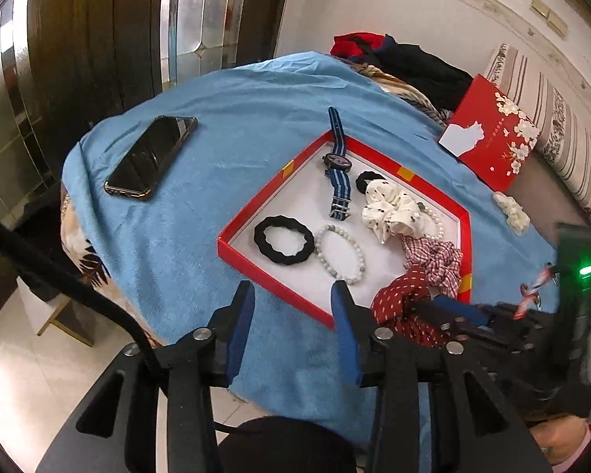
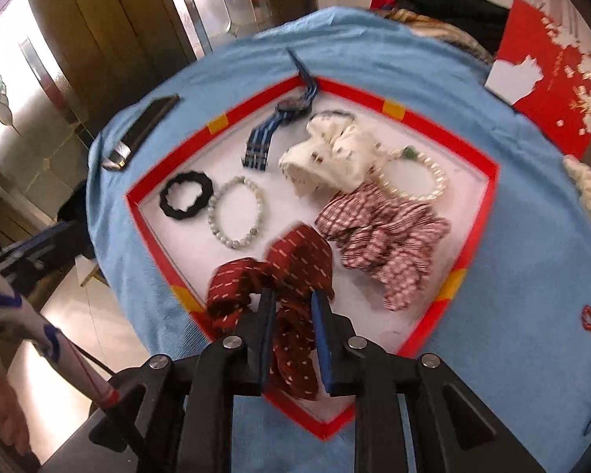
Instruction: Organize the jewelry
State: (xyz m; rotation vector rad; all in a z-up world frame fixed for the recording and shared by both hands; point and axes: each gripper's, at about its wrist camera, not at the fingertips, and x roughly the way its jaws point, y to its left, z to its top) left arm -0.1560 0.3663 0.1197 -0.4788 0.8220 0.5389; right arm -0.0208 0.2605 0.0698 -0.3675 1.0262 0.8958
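Left tongs (image 1: 293, 295) tilt down, parted, over red box (image 1: 274, 272).

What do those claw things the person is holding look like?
Both the left gripper and right gripper are black angular frames with silver round bolts and blue pads lining the jaws. A black cable trails from the left one; a green light glows on the right.

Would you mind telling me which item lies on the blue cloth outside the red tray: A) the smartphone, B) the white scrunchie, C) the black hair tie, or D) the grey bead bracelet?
A: the smartphone rests on the blue cloth left of the red tray, while the other three lie inside it.
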